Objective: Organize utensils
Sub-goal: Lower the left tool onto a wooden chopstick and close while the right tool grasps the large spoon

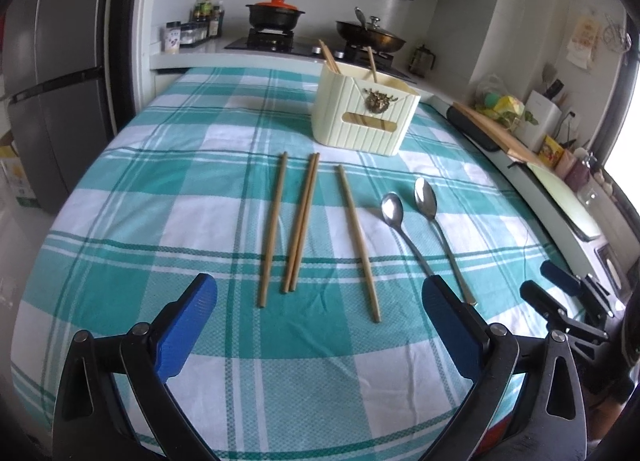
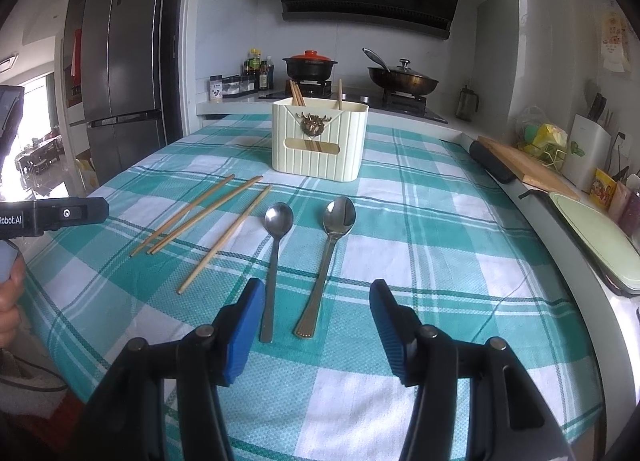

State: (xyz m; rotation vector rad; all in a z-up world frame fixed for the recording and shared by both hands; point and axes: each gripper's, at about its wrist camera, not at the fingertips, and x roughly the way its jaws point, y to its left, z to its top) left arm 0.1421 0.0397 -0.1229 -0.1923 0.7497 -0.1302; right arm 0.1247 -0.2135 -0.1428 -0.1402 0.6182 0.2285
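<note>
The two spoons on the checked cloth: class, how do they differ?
The left spoon has a rounder bowl and a plain, straight silver handle; the right spoon has a more oval bowl and a handle flaring to a gold-toned, ridged end. The right spoon lies slightly farther back. Both lie bowl-up, handles toward the grippers.

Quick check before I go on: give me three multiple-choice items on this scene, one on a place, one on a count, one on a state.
1. Where do the two spoons lie?
A. On the checked cloth, right of the loose chopsticks
B. In the cream holder
C. On the stove

2. How many loose chopsticks lie on the cloth?
A. Two
B. Four
C. Six

3. What is the left gripper doing?
A. Shut on a spoon
B. Shut on a chopstick
C. Open, holding nothing

Answers: 1 A, both spoons rest on the tablecloth in front of the holder; 2 B, one, a touching pair, and one; 3 C, its blue fingers stand wide over bare cloth.
</note>
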